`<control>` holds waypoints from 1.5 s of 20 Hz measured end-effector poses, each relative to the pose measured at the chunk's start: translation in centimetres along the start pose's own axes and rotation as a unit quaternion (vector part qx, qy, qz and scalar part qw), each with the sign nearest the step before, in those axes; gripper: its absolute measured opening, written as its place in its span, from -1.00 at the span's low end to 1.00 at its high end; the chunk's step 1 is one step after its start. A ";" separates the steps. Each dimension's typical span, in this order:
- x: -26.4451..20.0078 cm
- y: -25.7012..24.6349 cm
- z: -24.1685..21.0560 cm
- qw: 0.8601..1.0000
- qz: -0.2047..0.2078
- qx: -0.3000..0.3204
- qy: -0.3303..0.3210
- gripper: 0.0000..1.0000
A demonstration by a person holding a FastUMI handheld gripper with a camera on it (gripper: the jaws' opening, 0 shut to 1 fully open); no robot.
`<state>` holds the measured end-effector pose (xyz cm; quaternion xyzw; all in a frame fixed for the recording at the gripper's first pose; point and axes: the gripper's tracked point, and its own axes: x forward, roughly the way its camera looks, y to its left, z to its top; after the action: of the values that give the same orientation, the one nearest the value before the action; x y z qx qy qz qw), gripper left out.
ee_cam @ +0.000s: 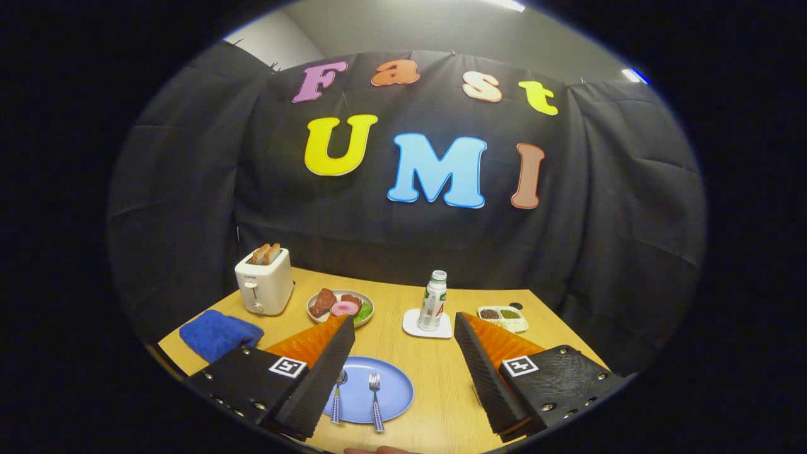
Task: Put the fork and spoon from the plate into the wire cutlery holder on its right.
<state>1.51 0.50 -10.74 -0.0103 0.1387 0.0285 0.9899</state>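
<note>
Gripper view | claw (pixel 403 343) fingers wide apart — fork (pixel 376 401), spoon (pixel 338 396) on plate (pixel 397 392) between them

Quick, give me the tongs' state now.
Tongs: open, holding nothing, fingers spread above the blue plate with the fork and spoon between them.

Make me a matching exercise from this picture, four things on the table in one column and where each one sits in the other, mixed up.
Things:
1. fork
2. bottle
3. bread slices
4. blue cloth

Places:
A. in the toaster
B. on the white coaster
C. on the blue plate, between the open gripper fingers
D. on the table, in front of the toaster

Pairs: 1-C, 2-B, 3-A, 4-D
</note>
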 end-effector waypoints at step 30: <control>5.2 3.2 -22.3 0.937 0.065 -0.056 0.338 0.52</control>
<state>0.17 3.34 -33.62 -0.0658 0.4638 0.0953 0.8784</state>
